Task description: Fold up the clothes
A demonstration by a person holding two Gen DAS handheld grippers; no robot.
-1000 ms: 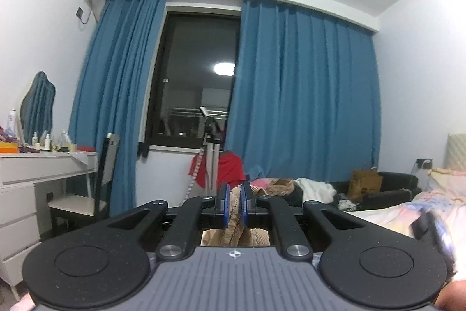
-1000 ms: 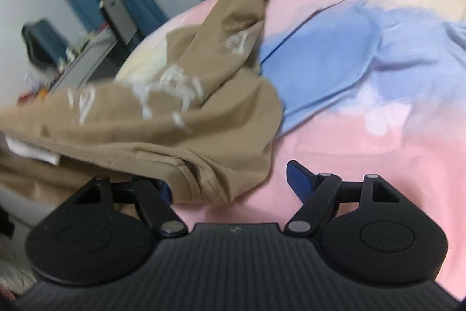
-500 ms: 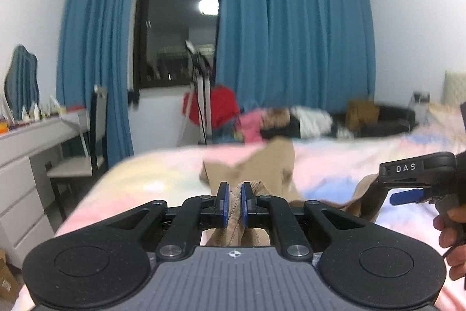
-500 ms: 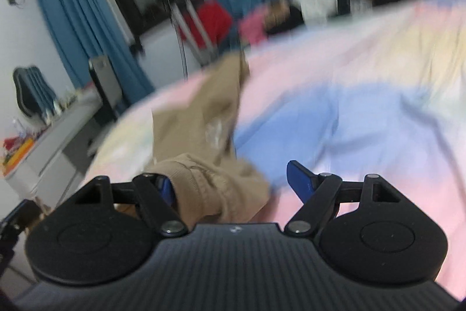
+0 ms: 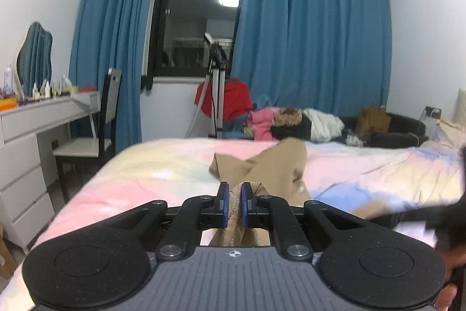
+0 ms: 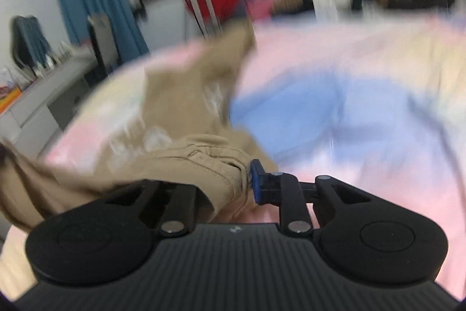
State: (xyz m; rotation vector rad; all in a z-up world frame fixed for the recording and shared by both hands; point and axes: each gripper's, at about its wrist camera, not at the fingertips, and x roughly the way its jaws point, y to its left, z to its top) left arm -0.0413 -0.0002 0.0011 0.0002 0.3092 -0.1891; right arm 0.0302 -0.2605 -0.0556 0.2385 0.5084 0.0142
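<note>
A tan garment (image 5: 271, 165) lies stretched along the pastel bedspread (image 5: 139, 165). My left gripper (image 5: 233, 204) is shut on a bunched edge of it, cloth pinched between the blue pads. In the right wrist view the tan garment (image 6: 180, 118) shows white print marks, and its seamed hem fills my right gripper (image 6: 230, 182). The right blue pad (image 6: 255, 179) presses against the cloth; the left pad is hidden under the fabric. The right wrist view is motion-blurred. The right gripper appears as a dark blur at the right edge of the left wrist view (image 5: 431, 214).
A white dresser (image 5: 32, 136) with a mirror and bottles and a chair (image 5: 96, 133) stand left of the bed. Beyond the bed foot are a tripod (image 5: 217, 95), a red cloth, a clothes pile (image 5: 285, 121) on a dark sofa, and blue curtains.
My right gripper was open beside the garment's hem and has closed on it. The left gripper has tilted down toward the bed, still holding the garment.
</note>
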